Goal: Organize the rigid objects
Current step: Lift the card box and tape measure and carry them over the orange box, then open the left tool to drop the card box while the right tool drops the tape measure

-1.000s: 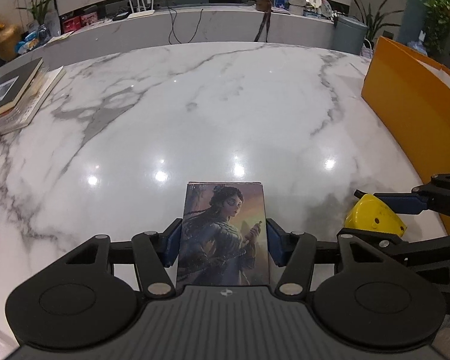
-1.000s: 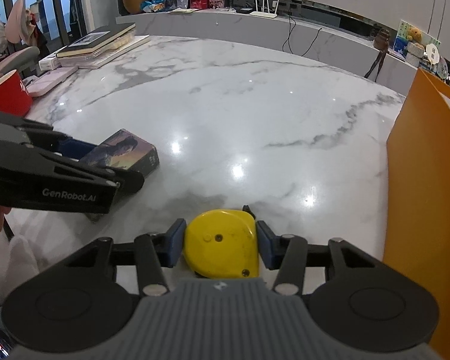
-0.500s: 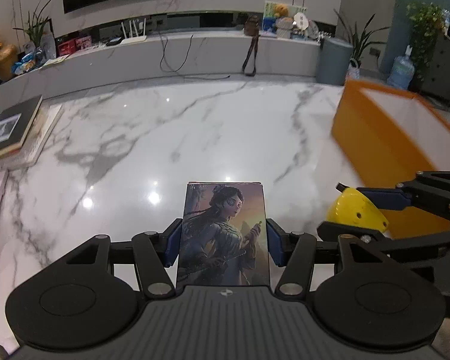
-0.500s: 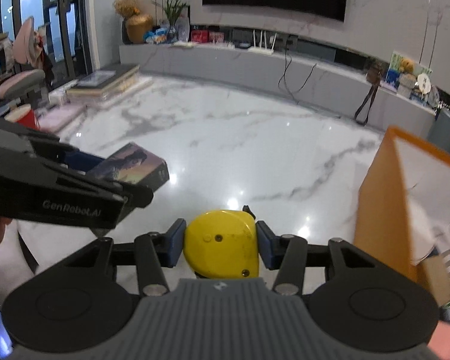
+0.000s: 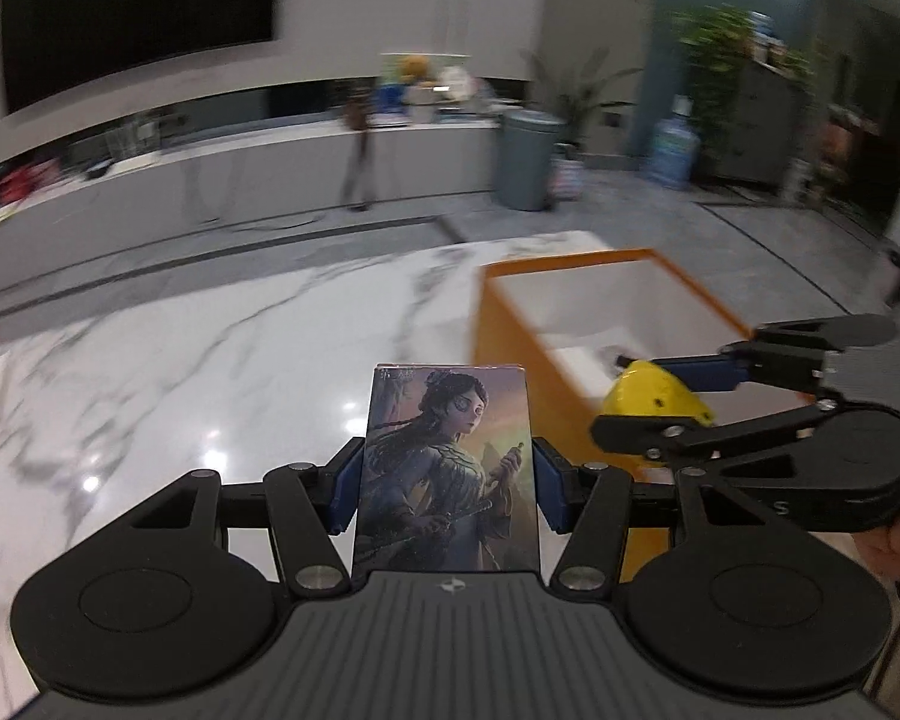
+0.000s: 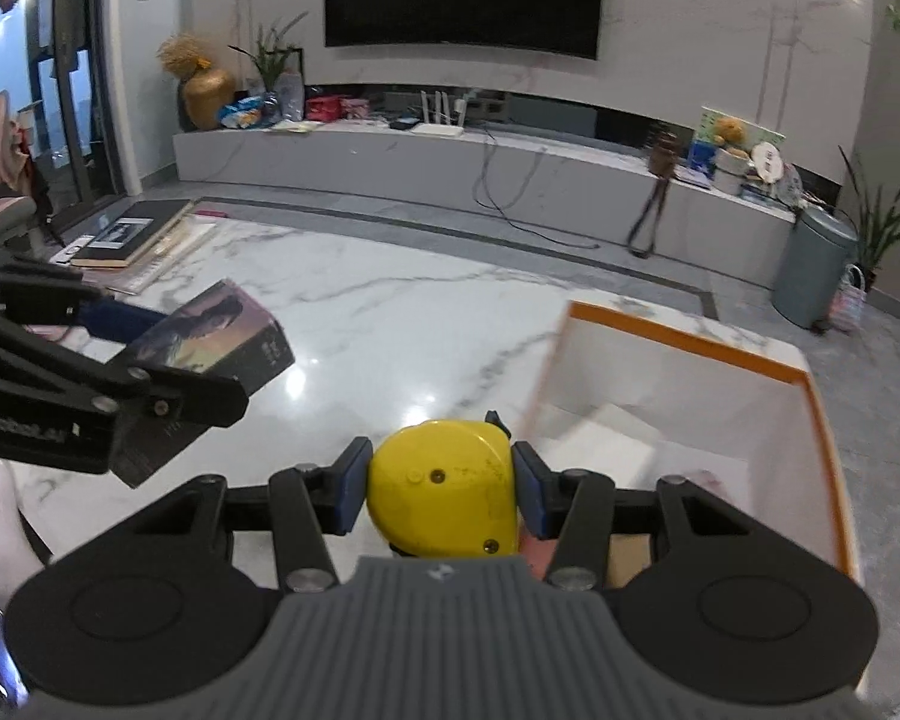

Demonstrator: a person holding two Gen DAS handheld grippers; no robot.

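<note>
My left gripper [image 5: 447, 489] is shut on a picture box [image 5: 448, 468] printed with a painted figure, held in the air above the marble table [image 5: 210, 396]. The same box [image 6: 210, 342] shows at the left of the right wrist view, clamped by the left gripper [image 6: 144, 348]. My right gripper [image 6: 441, 489] is shut on a yellow tape measure [image 6: 444, 495], lifted beside the left rim of the orange bin [image 6: 798, 384]. From the left wrist view the tape measure [image 5: 654, 393] hangs over the near edge of the orange bin [image 5: 510, 348], in the right gripper [image 5: 660, 399].
The bin's white inside [image 6: 618, 438] holds a few pale flat items. Books [image 6: 132, 234] lie at the table's far left corner. A low stone counter [image 6: 450, 162], a grey waste bin [image 6: 813, 267] and potted plants stand beyond the table.
Both grippers rose off the table with their objects and swung right toward the orange bin, whose open top now shows.
</note>
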